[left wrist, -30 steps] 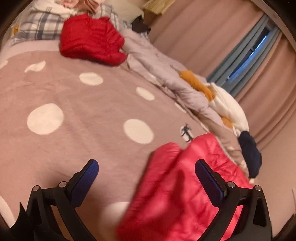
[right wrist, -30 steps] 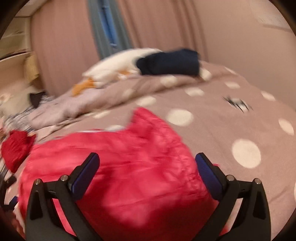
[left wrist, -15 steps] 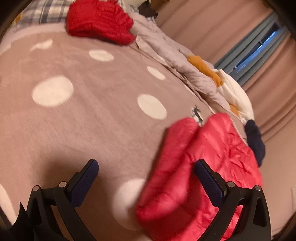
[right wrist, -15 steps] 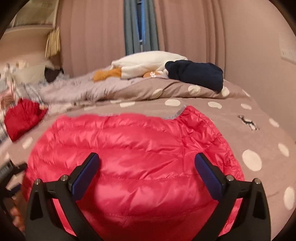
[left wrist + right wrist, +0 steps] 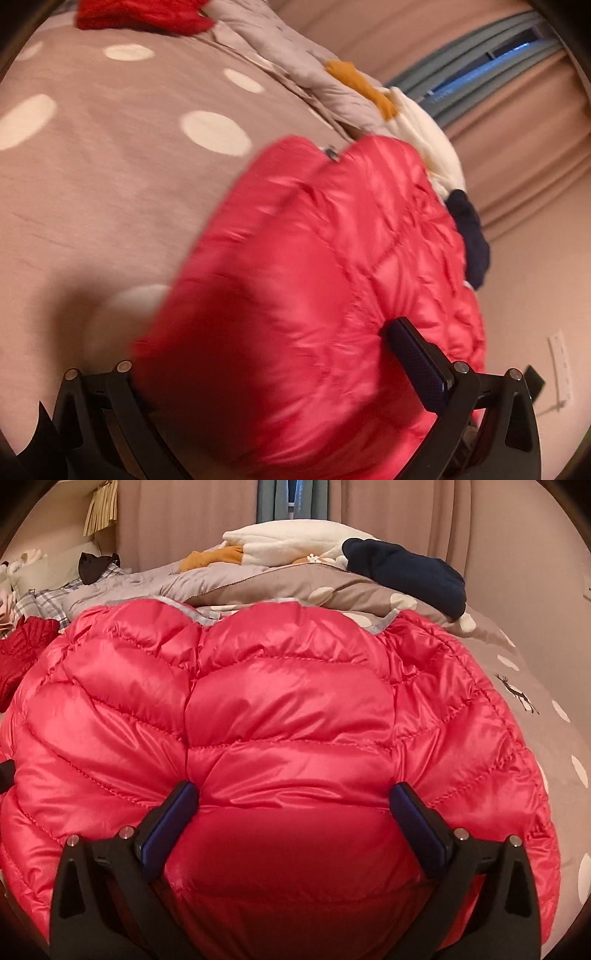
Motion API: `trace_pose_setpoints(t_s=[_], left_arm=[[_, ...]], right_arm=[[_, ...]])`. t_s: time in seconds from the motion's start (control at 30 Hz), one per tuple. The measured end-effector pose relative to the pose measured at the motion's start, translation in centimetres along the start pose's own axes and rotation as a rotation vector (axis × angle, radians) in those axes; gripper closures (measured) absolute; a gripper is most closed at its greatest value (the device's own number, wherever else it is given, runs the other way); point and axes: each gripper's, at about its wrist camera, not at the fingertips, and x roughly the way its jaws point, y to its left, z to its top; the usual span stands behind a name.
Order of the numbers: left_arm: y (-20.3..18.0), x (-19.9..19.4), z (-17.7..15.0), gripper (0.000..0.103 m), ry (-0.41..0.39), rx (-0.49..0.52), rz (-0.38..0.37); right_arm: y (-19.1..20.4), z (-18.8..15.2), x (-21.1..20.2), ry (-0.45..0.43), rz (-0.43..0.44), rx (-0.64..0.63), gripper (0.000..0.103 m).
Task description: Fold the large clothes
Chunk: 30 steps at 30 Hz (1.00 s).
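A shiny red quilted puffer jacket (image 5: 288, 709) lies on the taupe polka-dot bedspread (image 5: 110, 155); it also shows in the left wrist view (image 5: 332, 258). My right gripper (image 5: 291, 812) is open, its fingers wide apart with the jacket's near edge bulging between them. My left gripper (image 5: 269, 354) is open too; its right finger (image 5: 413, 354) rests on the jacket, and the jacket's puffed edge hides its left finger. Neither gripper pinches the fabric.
A darker red garment (image 5: 140, 14) lies at the bed's far end, also at the left in the right wrist view (image 5: 22, 653). A grey duvet (image 5: 295, 62), white plush (image 5: 288, 542) and navy garment (image 5: 406, 572) line the curtain side. A wall (image 5: 535, 314) is close by.
Both grippers have moved down and in onto the red jacket, which now fills the space between their fingers. The fingers stay wide apart throughout.
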Motion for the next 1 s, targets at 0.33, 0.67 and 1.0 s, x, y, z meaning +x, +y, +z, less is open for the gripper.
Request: trace_pose_setpoints(t_s=[0.33,0.67,1.0], left_arm=[[-0.6,1.0,0.2,0.003,-0.056,-0.038,0.017],[-0.1,0.2,-0.1,0.019,-0.123,-0.102,0.104],[-1.2,-1.2,-0.8,0.039,-0.190,-0.057,0.162]], right_arm=[[-0.9,0.3,-1.4,-0.037,0.042,0.043,0.000],[-12.7,-2.0,-9.1,-0.114,-0.052,0.423,0.000],[-16.0,-8.0,-5.8,-0.005,0.326,0.769,0.009]])
